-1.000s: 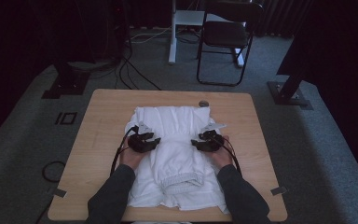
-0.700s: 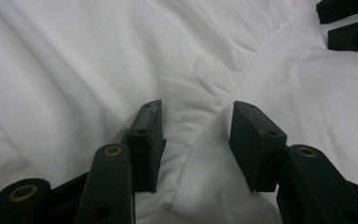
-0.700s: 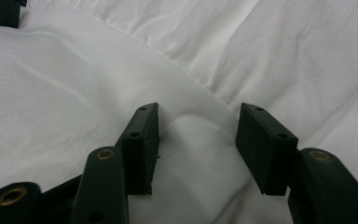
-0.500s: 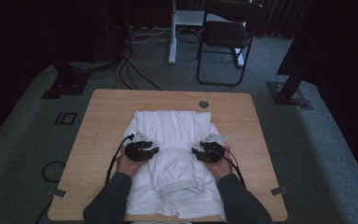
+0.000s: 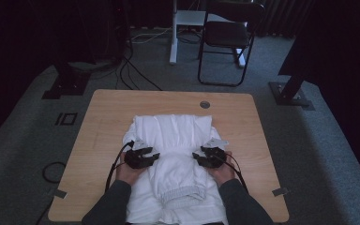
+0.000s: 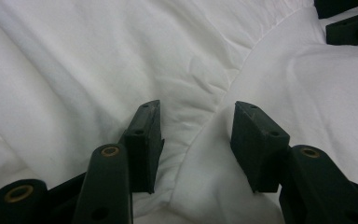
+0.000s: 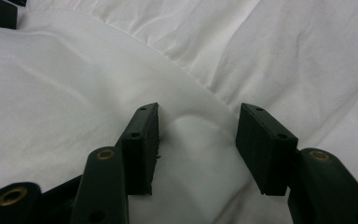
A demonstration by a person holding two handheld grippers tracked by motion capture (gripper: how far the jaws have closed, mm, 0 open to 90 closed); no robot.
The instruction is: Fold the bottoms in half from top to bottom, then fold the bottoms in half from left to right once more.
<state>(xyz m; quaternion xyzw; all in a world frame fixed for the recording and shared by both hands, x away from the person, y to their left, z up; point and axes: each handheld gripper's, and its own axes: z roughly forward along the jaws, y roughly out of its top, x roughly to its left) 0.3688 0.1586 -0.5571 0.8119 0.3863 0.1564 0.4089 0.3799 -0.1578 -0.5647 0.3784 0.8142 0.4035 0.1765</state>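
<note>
White garment (image 5: 176, 159) lies folded on the wooden table (image 5: 103, 117), its near edge running off the bottom of the high view. Left gripper (image 6: 196, 140) sits on its left side, jaws spread, a folded edge between them but not pinched. Right gripper (image 7: 198, 144) mirrors it, jaws apart over a small raised fold. Forearms hide the near corners

Wooden table (image 5: 103, 117), white garment (image 5: 176, 136) on it
</note>
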